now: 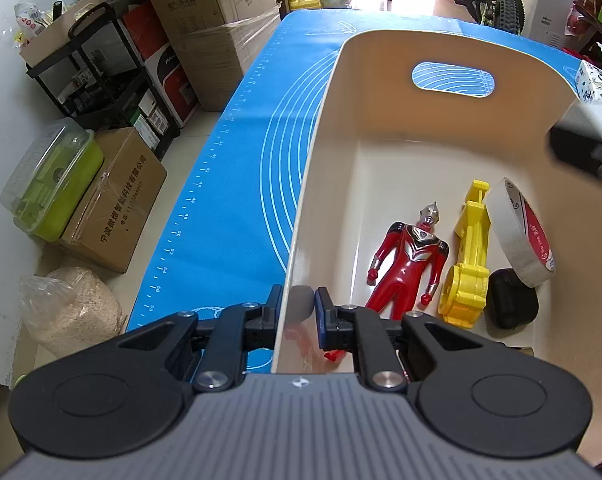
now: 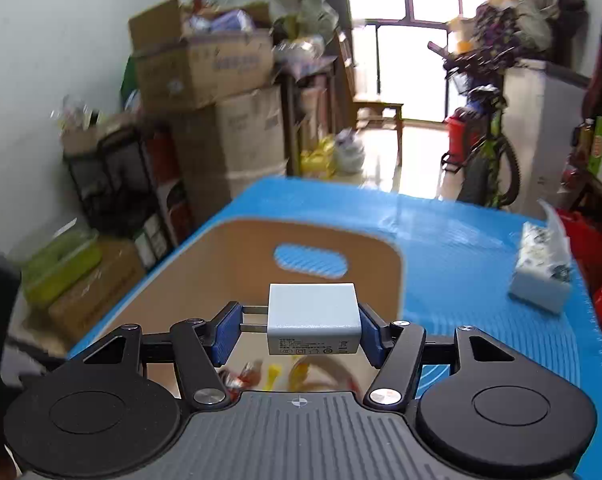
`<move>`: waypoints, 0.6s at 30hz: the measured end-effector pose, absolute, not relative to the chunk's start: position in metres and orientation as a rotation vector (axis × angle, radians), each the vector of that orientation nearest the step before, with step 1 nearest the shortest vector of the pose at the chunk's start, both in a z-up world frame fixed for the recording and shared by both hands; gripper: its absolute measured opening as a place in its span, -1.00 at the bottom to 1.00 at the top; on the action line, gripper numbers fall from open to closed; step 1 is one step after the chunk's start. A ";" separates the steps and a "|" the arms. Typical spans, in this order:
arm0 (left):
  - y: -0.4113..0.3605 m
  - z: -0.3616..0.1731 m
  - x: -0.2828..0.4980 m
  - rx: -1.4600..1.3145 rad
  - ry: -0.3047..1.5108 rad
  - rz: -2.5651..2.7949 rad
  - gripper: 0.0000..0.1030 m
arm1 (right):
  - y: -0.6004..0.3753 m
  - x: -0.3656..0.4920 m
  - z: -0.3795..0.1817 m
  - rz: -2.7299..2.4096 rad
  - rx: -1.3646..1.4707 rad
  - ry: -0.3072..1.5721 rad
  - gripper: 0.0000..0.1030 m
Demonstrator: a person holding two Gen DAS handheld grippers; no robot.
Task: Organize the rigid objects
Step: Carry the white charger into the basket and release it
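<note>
A cream plastic bin with a handle slot stands on the blue mat. My left gripper is shut on the bin's near left wall. Inside the bin lie a red figure toy, a yellow toy, a roll of white tape and a black case. In the right wrist view my right gripper is shut on a white plug charger, held above the bin. Its prongs point left against the left pad. The right gripper shows as a dark blur at the left view's right edge.
A tissue pack lies on the mat right of the bin. Cardboard boxes, a black rack and a green lidded container stand on the floor to the left. A bicycle is beyond the table.
</note>
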State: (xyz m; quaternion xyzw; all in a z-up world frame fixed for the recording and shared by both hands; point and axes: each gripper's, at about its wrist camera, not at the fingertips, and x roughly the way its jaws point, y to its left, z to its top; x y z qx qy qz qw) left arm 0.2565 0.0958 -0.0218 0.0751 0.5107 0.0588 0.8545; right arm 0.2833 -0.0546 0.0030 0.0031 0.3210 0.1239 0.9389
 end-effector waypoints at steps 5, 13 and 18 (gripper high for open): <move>0.094 -0.022 0.258 0.160 1.072 0.124 -0.65 | -0.035 0.284 -0.012 0.296 -0.054 0.741 0.24; 0.095 -0.022 0.258 0.163 1.071 0.126 -0.65 | -0.021 0.288 -0.029 0.314 -0.127 0.843 0.24; 0.095 -0.022 0.258 0.159 1.071 0.126 -0.65 | -0.024 0.286 -0.022 0.324 -0.086 0.841 0.31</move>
